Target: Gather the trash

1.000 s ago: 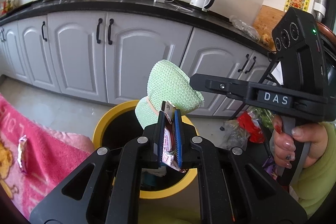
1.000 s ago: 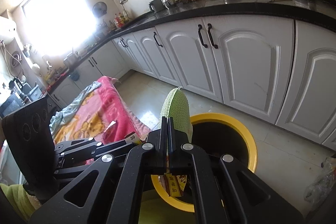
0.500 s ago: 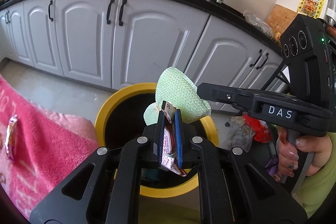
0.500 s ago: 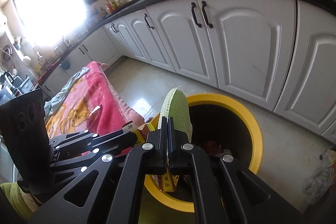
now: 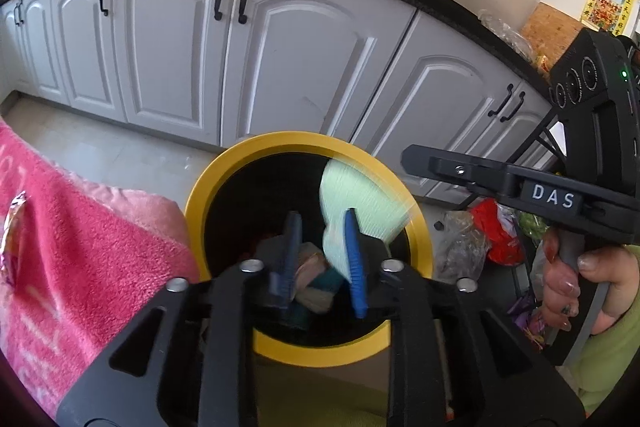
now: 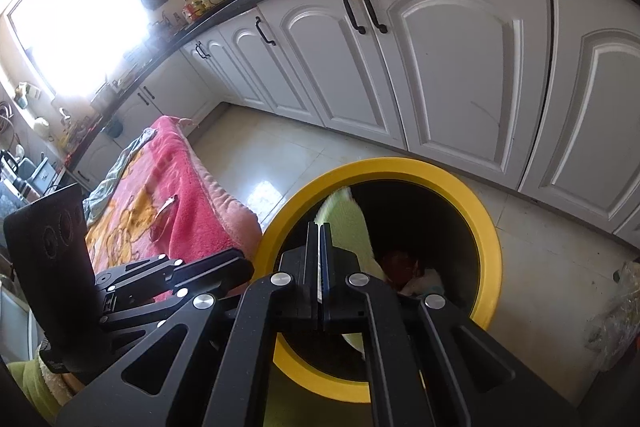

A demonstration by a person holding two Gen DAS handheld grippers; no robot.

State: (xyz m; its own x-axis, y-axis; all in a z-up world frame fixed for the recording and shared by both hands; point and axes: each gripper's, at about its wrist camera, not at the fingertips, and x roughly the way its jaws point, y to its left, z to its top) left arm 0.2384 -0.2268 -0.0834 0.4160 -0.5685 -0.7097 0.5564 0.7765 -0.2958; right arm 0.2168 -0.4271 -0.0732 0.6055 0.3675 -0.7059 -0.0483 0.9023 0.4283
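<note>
A person stands over a round yellow bin (image 5: 224, 171) on a kitchen floor, a two-finger gripper in each hand. The left gripper (image 5: 322, 255) hangs above the bin's mouth with its blue-padded fingers apart and nothing between them. The right gripper (image 6: 319, 259) has its fingers pressed together on the lower edge of a pale green foam net (image 6: 346, 223), which is blurred with motion and leans over the dark opening, its upper part close to the inner rim.

Inside the bin lies mixed rubbish: crumpled wrappers (image 5: 308, 263) in beige and teal, and something red (image 6: 400, 261) deeper down; exact items are hard to tell.

A judgement on risk: the net is light and springy, so when let go it may catch on the yellow rim or on the open fingers of the left gripper just beside it, and hang there or tip out onto the floor. The two tools are close enough that a careless move could knock them together.

A pink blanket (image 5: 80, 247) lies left of the bin with one wrapper (image 5: 14, 223) on it, and loose bags (image 5: 492, 231) sit on the floor to the right, so more remains to gather
</note>
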